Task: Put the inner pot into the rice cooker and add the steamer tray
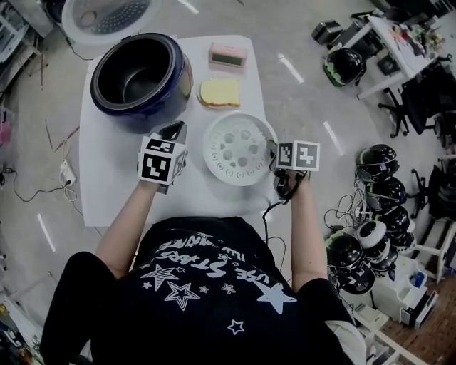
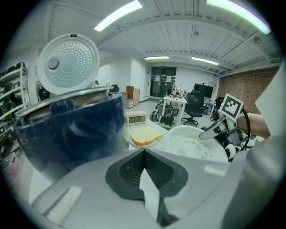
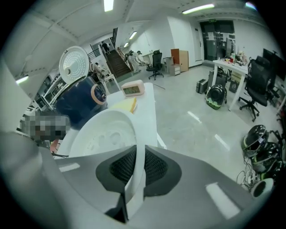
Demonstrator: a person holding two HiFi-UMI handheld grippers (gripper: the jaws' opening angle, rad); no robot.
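The dark blue rice cooker (image 1: 142,78) stands at the table's far left with its lid (image 1: 107,14) raised and the dark inner pot (image 1: 139,71) sitting in it. The white perforated steamer tray (image 1: 239,150) rests on the table to its right. My right gripper (image 1: 273,151) is shut on the tray's right rim, which runs between the pads (image 3: 136,150). My left gripper (image 1: 177,130) hovers between cooker and tray, jaws shut (image 2: 144,152) with nothing clearly held. From the left gripper view the cooker (image 2: 71,129) looms close and the tray (image 2: 196,143) lies to the right.
A slice of bread on a small plate (image 1: 219,93) and a pink clock (image 1: 228,55) lie behind the tray. The white table (image 1: 114,171) has bare room at the front left. Helmets (image 1: 377,214) and cables crowd the floor to the right.
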